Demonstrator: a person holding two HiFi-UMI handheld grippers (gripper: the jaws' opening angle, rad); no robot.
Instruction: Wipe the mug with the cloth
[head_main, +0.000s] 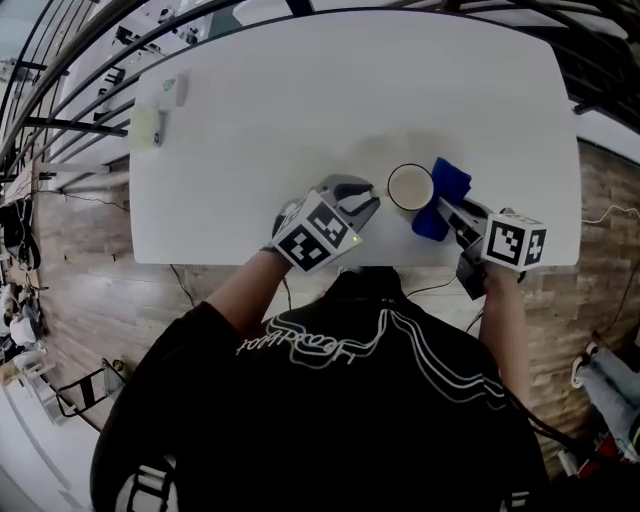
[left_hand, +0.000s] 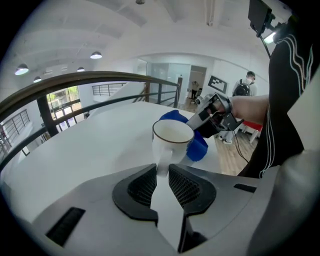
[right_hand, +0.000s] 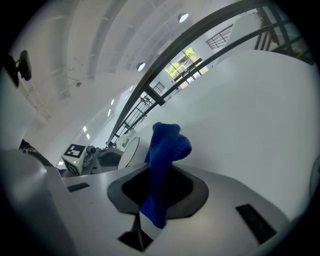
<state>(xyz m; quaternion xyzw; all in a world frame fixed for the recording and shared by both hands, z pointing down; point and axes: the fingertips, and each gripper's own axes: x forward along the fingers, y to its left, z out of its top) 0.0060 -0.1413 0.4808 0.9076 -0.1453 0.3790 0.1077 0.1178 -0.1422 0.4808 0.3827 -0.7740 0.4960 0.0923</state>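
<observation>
A white mug (head_main: 409, 186) stands upright on the white table (head_main: 300, 110) near its front edge. My left gripper (head_main: 368, 205) is shut on the mug's handle (left_hand: 162, 168), with the mug (left_hand: 172, 141) just beyond the jaws. A blue cloth (head_main: 444, 192) lies against the mug's right side, and my right gripper (head_main: 445, 213) is shut on it. In the right gripper view the cloth (right_hand: 162, 165) stands up between the jaws, with the mug (right_hand: 131, 150) to its left.
A pale green bottle (head_main: 148, 126) and a small white item (head_main: 181, 89) lie at the table's far left corner. Dark railings (head_main: 60, 70) curve round the table's back and left. Wooden floor (head_main: 80, 260) lies beyond the front edge.
</observation>
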